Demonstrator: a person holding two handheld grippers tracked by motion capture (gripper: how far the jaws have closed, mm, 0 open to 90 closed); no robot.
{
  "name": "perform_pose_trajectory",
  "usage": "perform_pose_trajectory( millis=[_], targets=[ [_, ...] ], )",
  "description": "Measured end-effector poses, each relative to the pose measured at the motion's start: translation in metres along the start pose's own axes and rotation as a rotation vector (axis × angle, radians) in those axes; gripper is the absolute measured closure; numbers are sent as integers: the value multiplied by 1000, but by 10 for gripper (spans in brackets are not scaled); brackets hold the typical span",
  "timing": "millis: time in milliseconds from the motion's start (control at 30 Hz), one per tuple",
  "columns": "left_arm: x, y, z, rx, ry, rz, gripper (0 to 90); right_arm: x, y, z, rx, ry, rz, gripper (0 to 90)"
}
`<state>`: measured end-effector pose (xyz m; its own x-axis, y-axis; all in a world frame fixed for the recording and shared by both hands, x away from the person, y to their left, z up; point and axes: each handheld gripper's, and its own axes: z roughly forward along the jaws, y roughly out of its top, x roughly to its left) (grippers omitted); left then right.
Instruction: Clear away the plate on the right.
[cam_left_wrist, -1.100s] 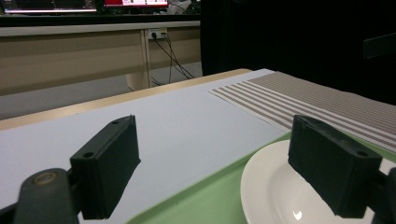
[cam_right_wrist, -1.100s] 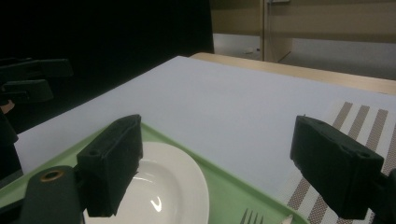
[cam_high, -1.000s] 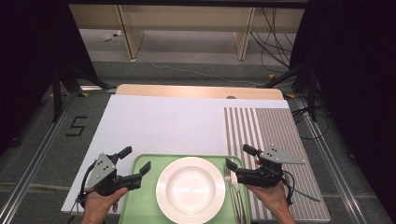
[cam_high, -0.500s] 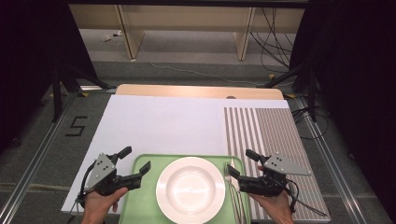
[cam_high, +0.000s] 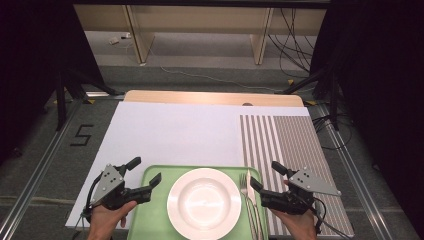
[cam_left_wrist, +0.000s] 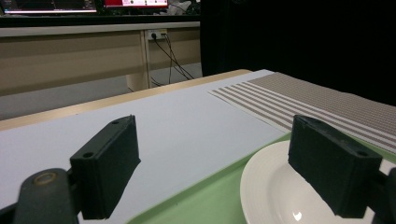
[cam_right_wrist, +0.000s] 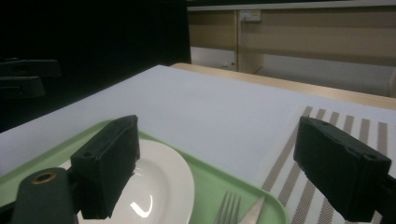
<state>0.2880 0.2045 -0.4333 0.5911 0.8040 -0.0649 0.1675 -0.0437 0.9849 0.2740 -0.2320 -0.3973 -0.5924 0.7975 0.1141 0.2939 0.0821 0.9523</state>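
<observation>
A white plate (cam_high: 204, 202) sits in the middle of a green tray (cam_high: 150, 210) at the table's near edge. A fork (cam_high: 245, 192) and a knife (cam_high: 252, 202) lie side by side on the tray, right of the plate. My left gripper (cam_high: 145, 171) stands open over the tray's left rim, with nothing between its jaws. My right gripper (cam_high: 265, 175) stands open over the tray's right rim beside the cutlery, also holding nothing. The left gripper view has the plate (cam_left_wrist: 275, 196) under the right jaw. The right gripper view has the plate (cam_right_wrist: 163, 186), fork (cam_right_wrist: 227, 210) and knife (cam_right_wrist: 252, 212) between the jaws.
A white sheet (cam_high: 175, 135) covers most of the table. A grey striped placemat (cam_high: 290, 145) lies at the right, partly under the tray's right side. The wooden table edge (cam_high: 210, 97) runs along the far side, with desk legs and cables beyond.
My right gripper has drawn back toward the near edge and slightly right, still open. The left gripper, plate and cutlery have not moved.
</observation>
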Motion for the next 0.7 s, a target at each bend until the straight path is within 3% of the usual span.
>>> perform_pose_trajectory(
  millis=[100, 400, 533, 700],
  targets=[
    [0, 0, 0, -2, 3, -3, 159, 0, -1, -1, -18, -21, -6, 155],
    [0, 0, 0, -2, -1, 0, 159, 0, -1, 1, -2, -3, -8, 156],
    [0, 0, 0, -3, 1, -1, 159, -2, -1, 2, -32, -4, -8, 157],
    [0, 0, 0, -3, 0, -1, 159, -1, 0, 0, -8, 0, -5, 158]
  ],
)
